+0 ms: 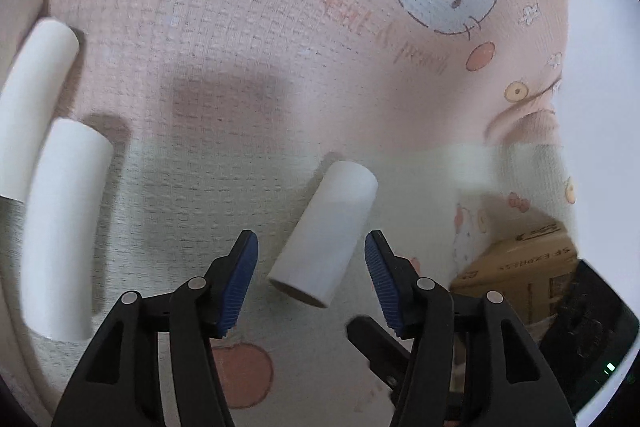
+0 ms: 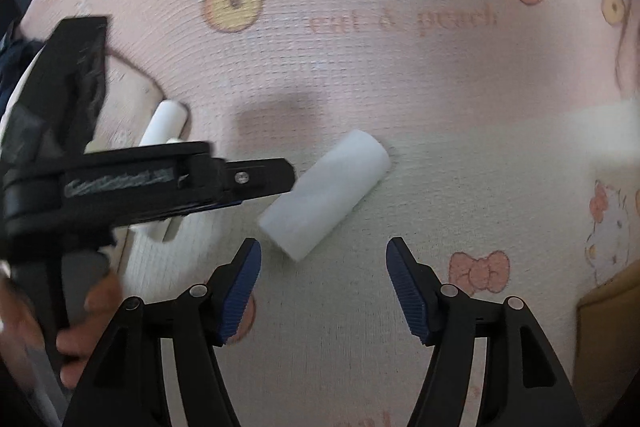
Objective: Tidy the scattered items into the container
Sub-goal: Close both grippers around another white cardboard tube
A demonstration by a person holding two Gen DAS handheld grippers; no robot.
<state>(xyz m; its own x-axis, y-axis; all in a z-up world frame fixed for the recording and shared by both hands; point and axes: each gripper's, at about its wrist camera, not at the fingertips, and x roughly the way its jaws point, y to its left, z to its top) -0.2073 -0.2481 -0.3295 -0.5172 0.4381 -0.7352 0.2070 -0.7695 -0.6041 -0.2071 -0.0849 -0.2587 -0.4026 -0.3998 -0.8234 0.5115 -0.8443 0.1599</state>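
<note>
I saw the short white cylindrical foam roll (image 1: 326, 241) lying on the pink cartoon-print cloth (image 1: 240, 39) just ahead of my left hand-held gripper (image 1: 311, 281), low in the centre of that frame, its long axis slanting from lower left to upper right and its near end between the spread blue pads, untouched. In the right wrist view my right hand-held gripper (image 2: 323, 289) stood open and empty, the same roll (image 2: 326, 193) just beyond its tips. The left one looked nearer to me.
</note>
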